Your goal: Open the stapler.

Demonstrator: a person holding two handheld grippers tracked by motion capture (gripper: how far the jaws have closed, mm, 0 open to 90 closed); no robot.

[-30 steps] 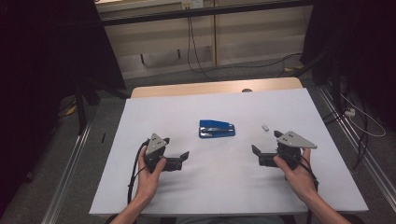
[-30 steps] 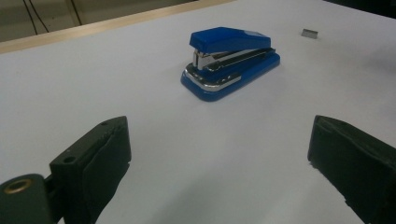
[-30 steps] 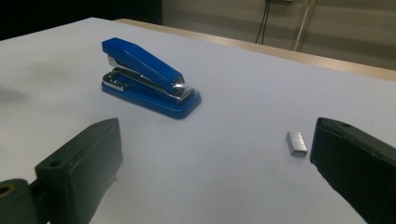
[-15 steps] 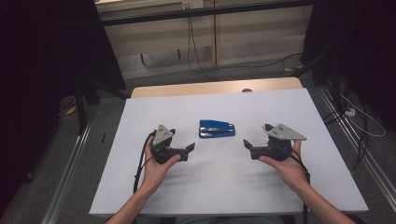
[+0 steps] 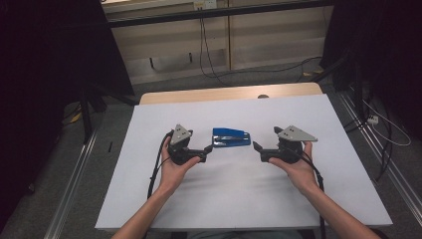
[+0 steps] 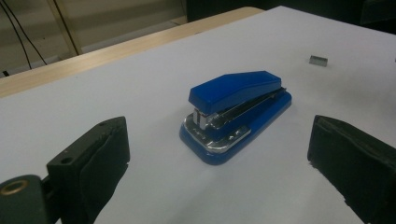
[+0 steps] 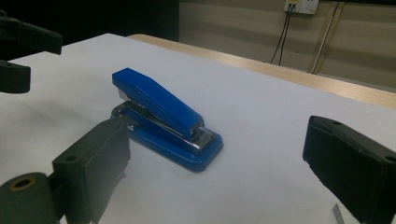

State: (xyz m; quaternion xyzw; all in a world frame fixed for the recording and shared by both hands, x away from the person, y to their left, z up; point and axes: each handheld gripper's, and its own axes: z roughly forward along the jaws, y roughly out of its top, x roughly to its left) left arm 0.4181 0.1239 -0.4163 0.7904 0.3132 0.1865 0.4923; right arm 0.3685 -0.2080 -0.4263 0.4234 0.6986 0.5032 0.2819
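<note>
Two claws flank one blue stapler (image 5: 231, 137), and you are bringing both toward it. Going left to right: your left claw (image 5: 208, 151) sits just off the stapler's left end, jaws spread wide with nothing between them; in the left gripper view the stapler (image 6: 236, 113) lies straight ahead in the gap, its metal stapling end toward you and its hinge end pointing away. The stapler rests flat on the white table (image 5: 149, 199), about midway between the left and right edges and closer to the far edge than the near one. Its long axis runs left to right across the table, so each claw meets it end-on, not across its narrow width. Your right claw (image 5: 259, 151) hangs a little off the stapler's right end, also released and empty, though its jaws have just been closing slightly; in the right gripper view the stapler (image 7: 163, 119) lies ahead and left of centre, partly behind the left jaw. The left claw looks the nearer of the two, nearly touching the stapler's end. To grip the body you would likely need to turn a wrist so the jaws straddle the narrow sides. One small strip of staples (image 6: 318, 60) lies apart on the table beyond the stapler's hinge end.
</note>
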